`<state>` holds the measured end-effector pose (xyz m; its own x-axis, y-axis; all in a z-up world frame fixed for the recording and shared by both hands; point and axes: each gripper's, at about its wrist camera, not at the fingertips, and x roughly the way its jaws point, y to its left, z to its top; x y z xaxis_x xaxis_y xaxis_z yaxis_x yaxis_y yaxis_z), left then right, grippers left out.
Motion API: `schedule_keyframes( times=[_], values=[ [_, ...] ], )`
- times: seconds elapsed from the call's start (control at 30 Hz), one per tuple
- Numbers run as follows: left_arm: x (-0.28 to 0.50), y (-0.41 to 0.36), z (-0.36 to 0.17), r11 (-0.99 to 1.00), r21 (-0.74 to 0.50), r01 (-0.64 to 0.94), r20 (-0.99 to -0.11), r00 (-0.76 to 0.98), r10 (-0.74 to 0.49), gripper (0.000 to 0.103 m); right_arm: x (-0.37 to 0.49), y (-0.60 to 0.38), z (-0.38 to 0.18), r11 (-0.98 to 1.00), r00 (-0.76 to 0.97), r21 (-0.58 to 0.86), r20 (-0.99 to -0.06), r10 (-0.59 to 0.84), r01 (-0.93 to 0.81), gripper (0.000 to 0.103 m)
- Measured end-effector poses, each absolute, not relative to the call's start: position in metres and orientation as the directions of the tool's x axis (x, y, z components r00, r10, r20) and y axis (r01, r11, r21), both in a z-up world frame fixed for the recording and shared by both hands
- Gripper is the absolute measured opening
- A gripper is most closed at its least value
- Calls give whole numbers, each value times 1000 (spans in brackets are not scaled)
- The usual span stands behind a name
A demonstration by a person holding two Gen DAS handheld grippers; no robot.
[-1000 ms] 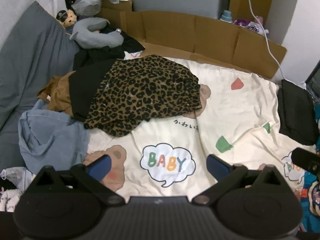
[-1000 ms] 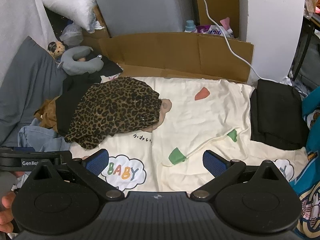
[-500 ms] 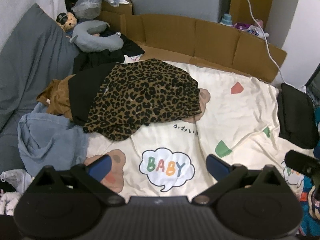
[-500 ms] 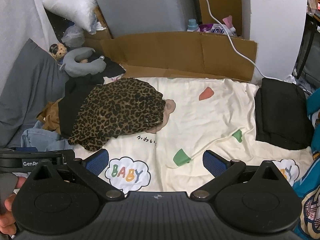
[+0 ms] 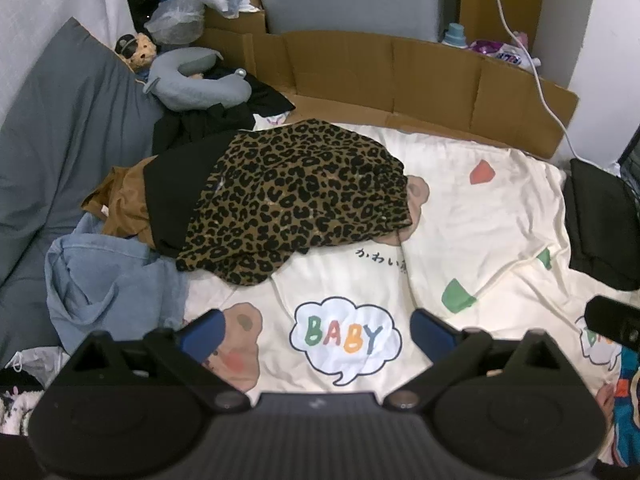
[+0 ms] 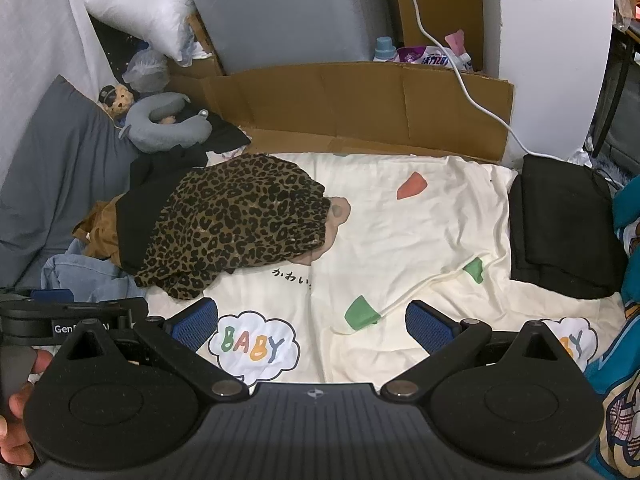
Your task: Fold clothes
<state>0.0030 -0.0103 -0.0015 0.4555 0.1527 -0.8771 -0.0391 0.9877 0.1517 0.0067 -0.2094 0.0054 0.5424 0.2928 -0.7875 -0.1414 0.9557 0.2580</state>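
Note:
A leopard-print garment lies crumpled on top of a pile at the left of a cream "BABY" printed sheet. Under it lie a black garment, a tan one and a light blue denim piece. A folded black garment rests at the right edge. My left gripper hovers open over the sheet's front, empty. My right gripper is open and empty too, with the left gripper's body and a hand beside it.
A cardboard wall lines the back, with a white cable hanging over it. A grey neck pillow, a small plush bear and a grey cushion sit at the left. Teal printed fabric lies at the right front.
Both grippers have drawn back and risen slightly; the clothes pile and sheet look a little farther away. Nothing was taken hold of, and both stay open.

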Motion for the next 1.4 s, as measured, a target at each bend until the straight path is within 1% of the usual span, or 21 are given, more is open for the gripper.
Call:
schedule_keyframes(
  times=[0.63,0.93,1.13,1.4],
  values=[
    [1,-13,-10,990,137,-35,-897,420,139,100,6,-213,8,951,548,269,-778,308,-152,103],
    [7,-13,-17,988,145,-42,-902,406,150,100,8,-217,9,954,551,261,-778,300,-151,103],
    [9,-13,-22,984,172,-43,-897,405,175,100,10,-220,10,954,555,261,-776,300,-150,103],
    [10,-7,-12,988,147,-46,-902,403,152,98,12,-224,14,953,570,263,-765,300,-149,103]
  ],
)
